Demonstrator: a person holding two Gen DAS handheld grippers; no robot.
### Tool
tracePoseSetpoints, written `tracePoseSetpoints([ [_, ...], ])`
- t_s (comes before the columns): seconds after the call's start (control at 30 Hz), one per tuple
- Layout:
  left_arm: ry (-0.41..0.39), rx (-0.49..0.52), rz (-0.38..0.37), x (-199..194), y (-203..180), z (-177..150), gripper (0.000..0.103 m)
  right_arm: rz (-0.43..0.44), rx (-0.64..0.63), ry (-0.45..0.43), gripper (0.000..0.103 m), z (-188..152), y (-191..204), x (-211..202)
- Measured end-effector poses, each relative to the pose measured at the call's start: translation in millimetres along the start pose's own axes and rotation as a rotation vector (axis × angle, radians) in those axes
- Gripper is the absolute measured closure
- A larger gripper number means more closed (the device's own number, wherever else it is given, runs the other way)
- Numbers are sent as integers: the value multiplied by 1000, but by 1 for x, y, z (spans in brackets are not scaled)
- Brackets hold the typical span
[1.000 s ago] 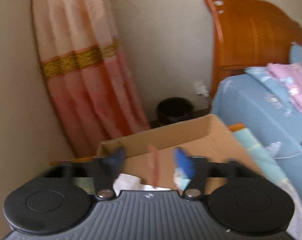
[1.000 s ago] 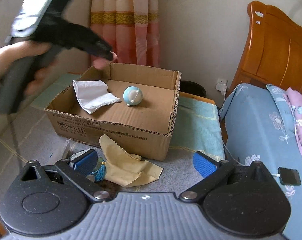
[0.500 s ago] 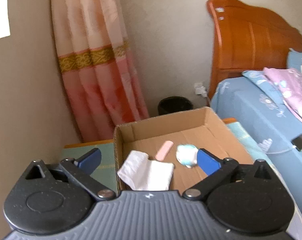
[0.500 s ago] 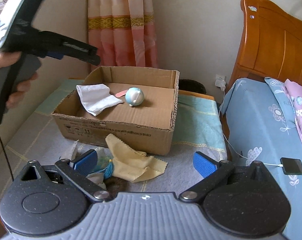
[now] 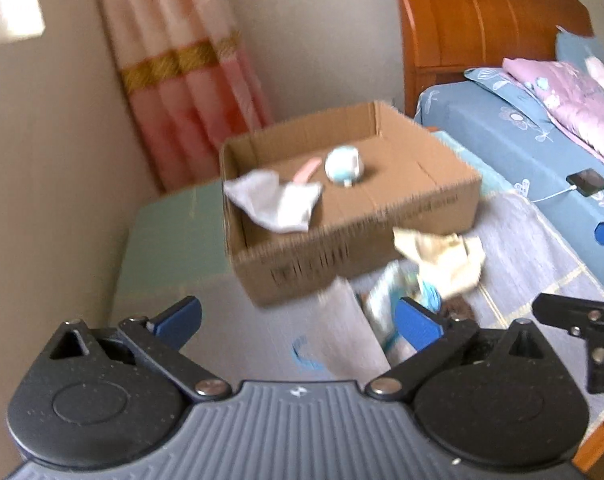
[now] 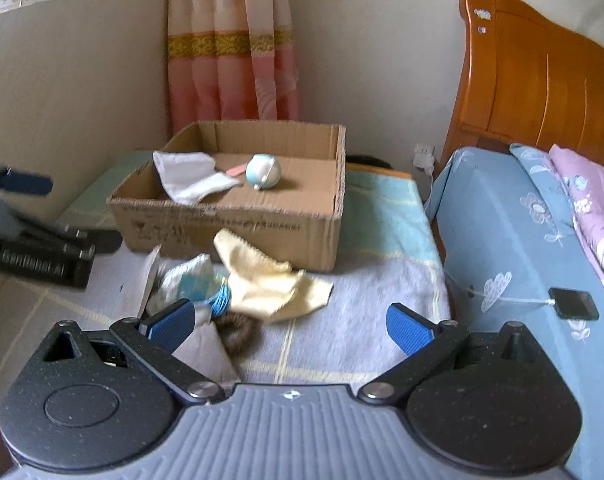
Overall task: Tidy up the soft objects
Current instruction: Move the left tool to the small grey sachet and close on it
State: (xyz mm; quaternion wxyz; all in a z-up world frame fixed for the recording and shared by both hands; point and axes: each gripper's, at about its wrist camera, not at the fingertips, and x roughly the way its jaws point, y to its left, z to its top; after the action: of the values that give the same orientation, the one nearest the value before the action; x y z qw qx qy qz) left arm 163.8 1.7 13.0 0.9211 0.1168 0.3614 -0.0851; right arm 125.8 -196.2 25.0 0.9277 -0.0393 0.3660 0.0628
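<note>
Boxed: white cloth (image 6: 190, 178), pink strip (image 6: 236, 169) and ball (image 6: 263, 171) in cardboard box (image 6: 230, 228), frame centre.
Left: yellow cloth (image 6: 268, 284), lower-centre pile.
Left gripper (image 5: 298, 320): just opened, empty.
Right gripper (image 6: 290, 322): agape, empty.

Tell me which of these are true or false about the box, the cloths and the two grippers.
1. The brown cardboard box holds a white cloth. True.
2. The pale yellow cloth lies inside the box. False: it lies outside, in front of the box.
3. A round blue-and-white plush ball sits in the box. True.
4. The left gripper grips the small pink strip. False: its jaws are open and empty; the strip lies in the box.
5. The right gripper is open. True.
</note>
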Motion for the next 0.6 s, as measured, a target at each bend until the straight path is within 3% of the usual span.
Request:
tracePoseSetpoints([
  [0.27,34,-136,9,15,0,-34,0,-4,-11,42,0,-33,3,7],
  [0.6,72,-134,-45,45,-11,-34,0,29,-64,118,0,-51,17,27],
])
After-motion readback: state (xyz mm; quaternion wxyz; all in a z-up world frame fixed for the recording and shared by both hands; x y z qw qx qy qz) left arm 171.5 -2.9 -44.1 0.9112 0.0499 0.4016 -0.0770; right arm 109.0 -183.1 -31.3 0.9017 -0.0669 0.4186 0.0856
